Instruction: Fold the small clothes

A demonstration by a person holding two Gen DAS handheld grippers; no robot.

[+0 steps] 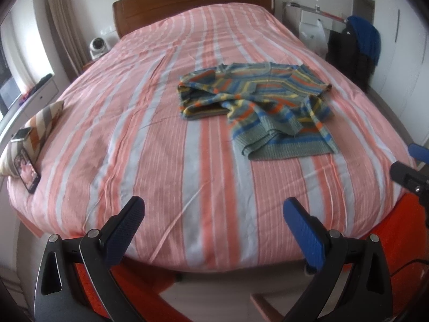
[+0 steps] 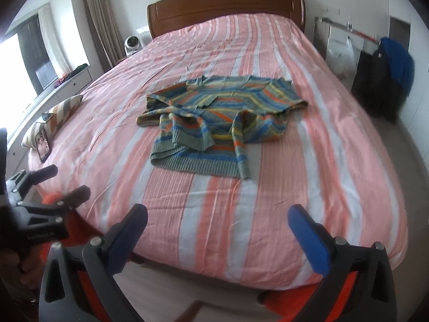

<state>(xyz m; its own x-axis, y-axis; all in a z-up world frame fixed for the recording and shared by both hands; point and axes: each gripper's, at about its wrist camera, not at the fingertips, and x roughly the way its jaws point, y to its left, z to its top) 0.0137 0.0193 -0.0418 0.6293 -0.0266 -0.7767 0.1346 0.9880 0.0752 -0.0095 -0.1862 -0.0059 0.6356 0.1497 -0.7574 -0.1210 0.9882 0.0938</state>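
We hold both grippers back at the near edge of the bed (image 1: 150, 123), probably to size up the job before reaching in. The left gripper (image 1: 214, 225) and right gripper (image 2: 218, 228) each have their fingers spread wide, holding nothing. The striped sweater (image 2: 214, 118) lies rumpled mid-bed, sleeves crossed over its body, well beyond both pairs of fingers, hem nearest us.

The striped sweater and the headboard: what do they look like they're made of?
The sweater looks like knitted yarn, wool or acrylic I can't tell: the grey hem shows thick ribbing and the cloth lies soft and rumpled. The headboard looks like reddish-brown wood with a smooth varnish, judging by its faint sheen.
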